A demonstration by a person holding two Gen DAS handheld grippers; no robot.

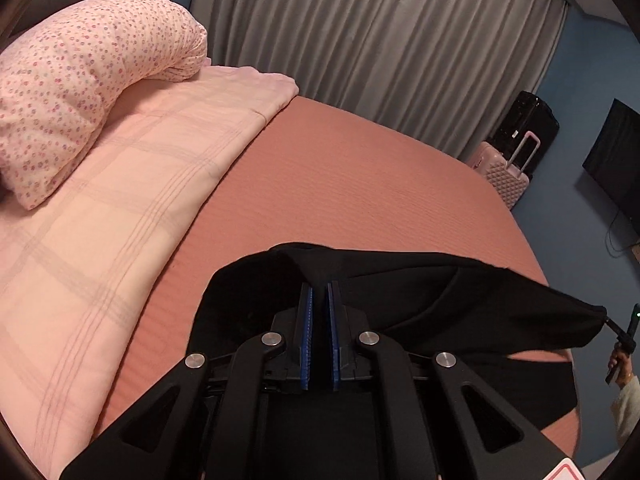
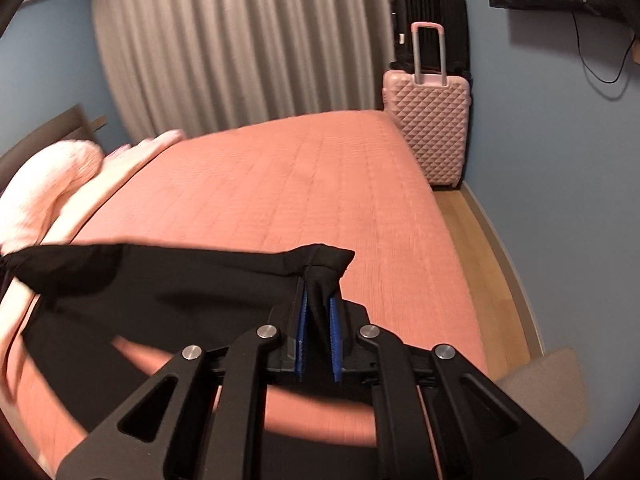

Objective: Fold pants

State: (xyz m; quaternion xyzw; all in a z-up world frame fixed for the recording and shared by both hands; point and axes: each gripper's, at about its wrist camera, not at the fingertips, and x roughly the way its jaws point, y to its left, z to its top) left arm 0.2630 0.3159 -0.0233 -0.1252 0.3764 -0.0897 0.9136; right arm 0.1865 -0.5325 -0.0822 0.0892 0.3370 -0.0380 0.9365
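Note:
The black pants point(image 1: 460, 300) hang stretched between my two grippers above the salmon bedspread point(image 1: 340, 184). My left gripper point(image 1: 320, 286) is shut on one end of the pants' top edge, with cloth pinched between the blue pads point(image 1: 306, 320). My right gripper point(image 2: 318, 298) is shut on the other end, a bunch of black cloth between its blue pads point(image 2: 335, 328). In the right wrist view the pants point(image 2: 168, 280) stretch left and droop over the bedspread point(image 2: 280, 184). The right gripper also shows at the far right of the left wrist view point(image 1: 624, 332).
A pale pink checked duvet point(image 1: 112, 208) and a floral pillow point(image 1: 80, 80) lie at the head of the bed. A pink suitcase point(image 2: 428, 120) and a black suitcase point(image 2: 430, 20) stand by the grey curtain point(image 2: 240, 48). Wooden floor point(image 2: 480, 264) runs along the bed's right side.

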